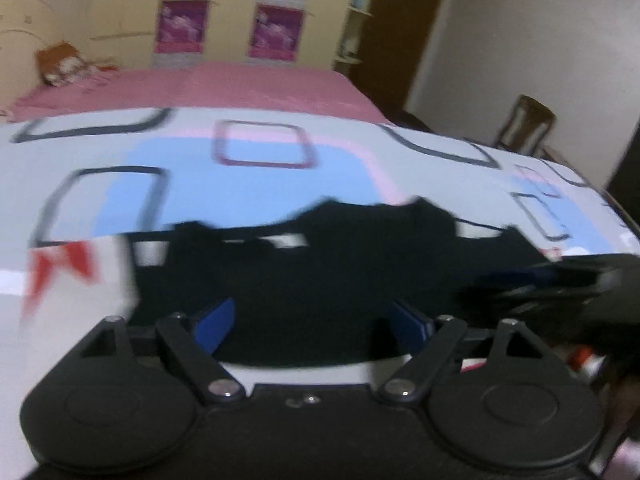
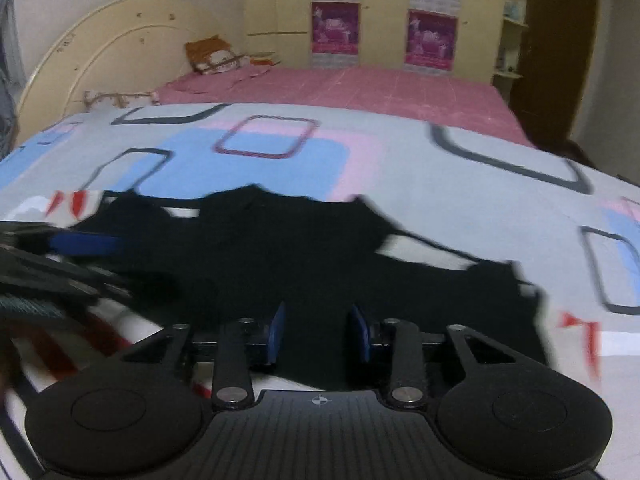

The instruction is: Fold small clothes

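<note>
My left gripper (image 1: 314,326) has its fingers spread wide, holding nothing; my right gripper (image 2: 318,334) has a smaller gap, pinching nothing; the black garment (image 1: 320,272) lies flat under and ahead of both, on the patterned sheet (image 1: 256,160).

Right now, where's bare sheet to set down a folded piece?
Free: patterned sheet beyond the black garment, up to the pink bedspread; also right of it. Crowded: near edge, where left gripper and right gripper hang over the garment.
</note>
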The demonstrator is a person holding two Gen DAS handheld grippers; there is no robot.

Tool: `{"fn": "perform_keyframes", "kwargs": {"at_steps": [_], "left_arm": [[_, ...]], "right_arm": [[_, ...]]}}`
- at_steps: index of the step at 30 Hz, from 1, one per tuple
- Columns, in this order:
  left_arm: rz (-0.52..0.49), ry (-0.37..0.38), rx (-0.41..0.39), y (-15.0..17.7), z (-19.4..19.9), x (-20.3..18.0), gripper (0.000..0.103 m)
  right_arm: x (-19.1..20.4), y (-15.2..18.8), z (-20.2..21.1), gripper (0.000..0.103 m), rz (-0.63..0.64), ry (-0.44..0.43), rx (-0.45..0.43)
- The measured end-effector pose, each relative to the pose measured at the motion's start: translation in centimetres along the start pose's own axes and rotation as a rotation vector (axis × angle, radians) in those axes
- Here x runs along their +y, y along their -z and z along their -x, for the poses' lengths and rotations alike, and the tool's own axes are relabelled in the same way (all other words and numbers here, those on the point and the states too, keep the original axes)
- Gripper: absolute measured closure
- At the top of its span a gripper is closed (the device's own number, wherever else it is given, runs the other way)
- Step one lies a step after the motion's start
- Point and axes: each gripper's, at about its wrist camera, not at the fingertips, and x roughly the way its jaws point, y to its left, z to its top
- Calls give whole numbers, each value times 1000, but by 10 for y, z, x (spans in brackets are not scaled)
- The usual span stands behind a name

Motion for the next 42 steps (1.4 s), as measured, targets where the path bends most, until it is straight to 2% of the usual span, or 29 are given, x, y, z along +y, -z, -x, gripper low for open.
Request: {"fn": "perform_keyframes", "kwargs": {"at_steps": [2,4,5,7,8,13,16,18,20,22,24,29,30,33,37,40,42], "left_arm": [[5,5,-28,6,13,19,19],[-28,-81,-28,10,22,26,19],[-41,-88,-30,9,25,29,19],[-35,-88,-43,13,27,30,19],[-53,-102,-40,12,25,27,19],[-89,-149,-27,10,18,13,12],[-87,-149,-24,10,20,13,12],[-83,-150,-24,9,23,12,12],[-66,-147,-39,6,29,6,8],[-40,-130,-64,4,34,-3,6],[-41,-87,-77,3,38,-19,4],[-96,-20,-35,7,30,-59,8],[-94,-25,-24,9,28,-61,10],[-68,-28,28,18,21,-56,8],[-88,-81,26,32,32,-35,5],[-67,-124,14,46,53,-6,4],[-49,-128,1,54,67,10,3]], "right_arm": [[-29,6,6,68,-18,109,0],[-63,14,13,68,-88,170,1],[-77,19,17,62,-118,215,5],[-103,29,27,39,-194,216,1],[-111,34,30,39,-222,203,1],[-102,31,33,39,-166,224,-11],[-90,27,40,39,-139,271,-53],[-84,28,50,39,-138,258,-101],[-73,27,59,40,-127,215,-127],[-56,23,61,52,-99,128,-123],[-37,19,59,53,-82,50,-109],[5,19,43,53,-61,-80,-52],[10,20,39,58,-62,-94,-34],[11,25,30,60,-68,-99,3],[1,36,42,60,-32,-37,1],[-26,47,54,60,-56,64,15],[-48,59,64,60,-89,121,25]]}}
